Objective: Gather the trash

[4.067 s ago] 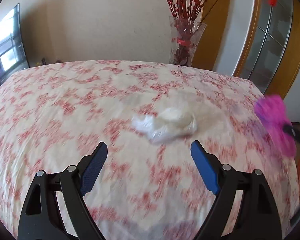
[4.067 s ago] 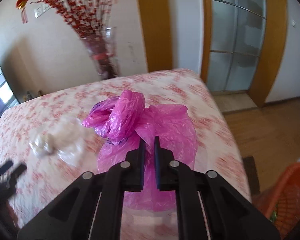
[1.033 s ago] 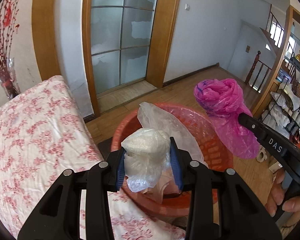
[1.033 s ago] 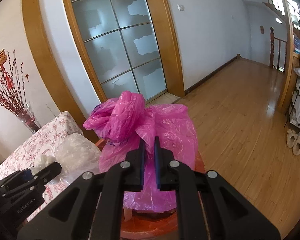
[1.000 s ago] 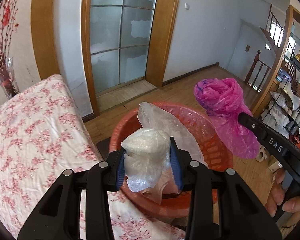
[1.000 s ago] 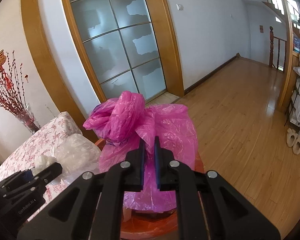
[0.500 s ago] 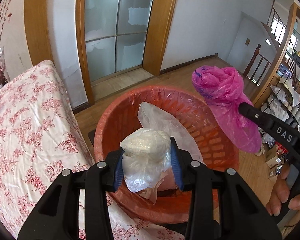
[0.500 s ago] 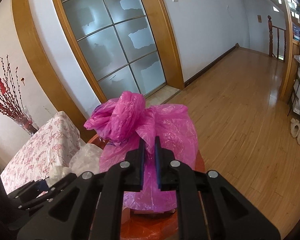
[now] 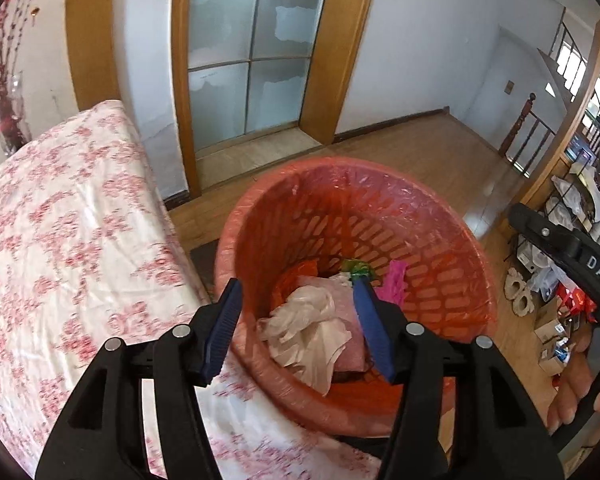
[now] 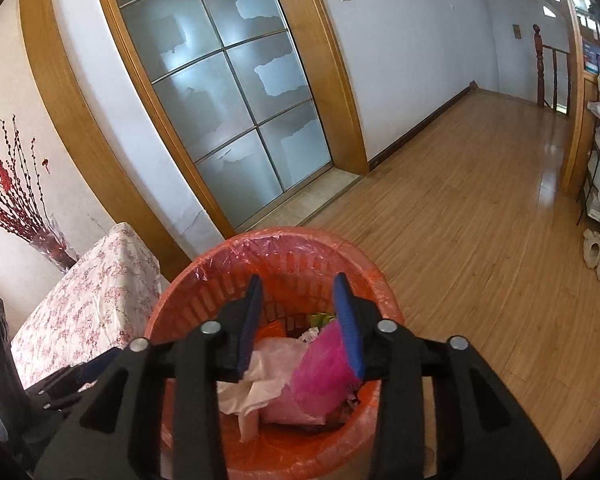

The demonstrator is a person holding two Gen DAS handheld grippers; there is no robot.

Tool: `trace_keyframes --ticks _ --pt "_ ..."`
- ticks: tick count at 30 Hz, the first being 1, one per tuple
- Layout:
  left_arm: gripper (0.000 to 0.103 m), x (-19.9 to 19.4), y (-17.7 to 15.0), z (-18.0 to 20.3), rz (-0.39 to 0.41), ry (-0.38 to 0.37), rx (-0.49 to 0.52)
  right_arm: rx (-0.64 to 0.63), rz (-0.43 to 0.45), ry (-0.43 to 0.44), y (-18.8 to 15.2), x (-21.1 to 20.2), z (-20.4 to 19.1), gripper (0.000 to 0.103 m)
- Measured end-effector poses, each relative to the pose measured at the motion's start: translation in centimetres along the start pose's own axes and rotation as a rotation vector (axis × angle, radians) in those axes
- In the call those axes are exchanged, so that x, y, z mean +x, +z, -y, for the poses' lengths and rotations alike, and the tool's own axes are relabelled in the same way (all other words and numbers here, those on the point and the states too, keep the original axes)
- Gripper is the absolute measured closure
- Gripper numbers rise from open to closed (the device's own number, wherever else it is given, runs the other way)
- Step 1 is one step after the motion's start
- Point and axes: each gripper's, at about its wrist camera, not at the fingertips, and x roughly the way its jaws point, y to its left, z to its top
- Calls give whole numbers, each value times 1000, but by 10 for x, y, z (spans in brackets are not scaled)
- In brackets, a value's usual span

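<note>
Over the basket: both my claws hang, just opened, nothing between the pads.
Left claw (image 9: 296, 320): wide.
Right claw (image 10: 300, 316): parted.
Basket (image 9: 452, 240): orange, plastic-lined, beside the floral tabletop (image 9: 60, 240).
Inside: white bag (image 9: 308, 328), pink bag (image 10: 324, 372), other scraps.

My left gripper (image 9: 298, 320) and right gripper (image 10: 300, 320) both angled downward, jaws just opened, nothing gripped.
</note>
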Motion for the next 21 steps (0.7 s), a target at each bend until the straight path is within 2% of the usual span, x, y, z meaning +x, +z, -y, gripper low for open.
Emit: trace_keyframes --ticks 7,10,12,14,17,19,21 --pt "32 -54 -18 -26 102 92 -26 -53 47 20 -14 -39 -13 38" --pt "25 -87 -32 -38 156 159 -55 -71 69 43 -24 -62 -22 21" --pt "19 -110 -45 -44 194 203 -80 -80 96 59 -32 -81 -29 7" --pt "11 -132 -59 -51 232 249 -110 -103 137 64 -42 -99 -39 4" --pt "11 -162 -82 -59 290 337 -143 -174 203 45 -63 -129 -57 4" --pt "2 -180 -93 -62 330 394 -151 -214 232 16 -75 -144 -65 4" --pt "2 -196 -106 -64 363 437 -170 -239 258 -16 -85 -159 -71 4"
